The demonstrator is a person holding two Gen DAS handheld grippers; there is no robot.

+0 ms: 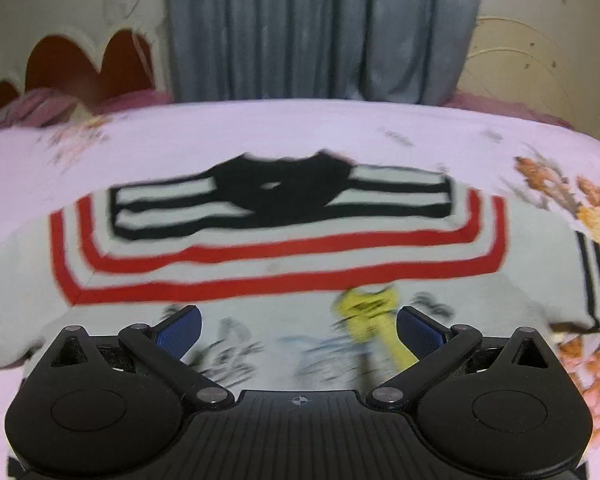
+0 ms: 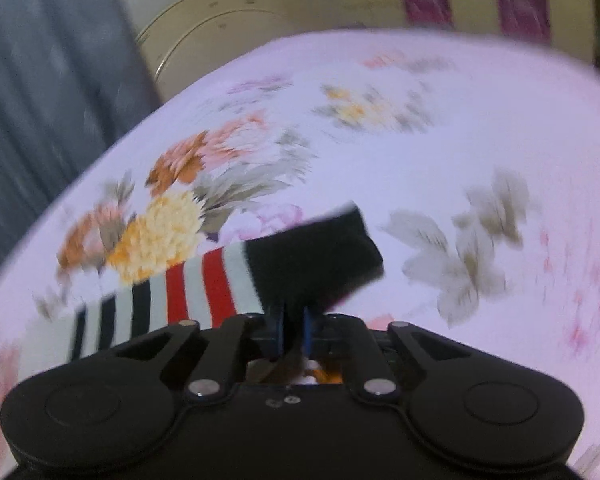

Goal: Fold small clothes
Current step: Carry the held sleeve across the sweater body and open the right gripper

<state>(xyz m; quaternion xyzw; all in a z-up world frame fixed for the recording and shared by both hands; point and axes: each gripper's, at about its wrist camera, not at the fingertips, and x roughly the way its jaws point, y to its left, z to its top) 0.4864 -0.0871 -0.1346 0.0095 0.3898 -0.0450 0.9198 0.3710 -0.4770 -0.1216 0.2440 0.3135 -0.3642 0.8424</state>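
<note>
The sweater (image 1: 260, 240) lies spread flat on the floral bedsheet (image 1: 340, 128), grey with red stripes and a black collar. There's a yellow and black print on its chest, but it's too blurred to read any writing. The left gripper (image 1: 299, 330) hangs over that print, blue pads wide apart, nothing between them. Over on the right, the right gripper (image 2: 293, 330) is pinched tight on the black sleeve cuff (image 2: 316, 260), striped sleeve trailing away left. A grey curtain (image 1: 320, 28) hangs behind the bed.
</note>
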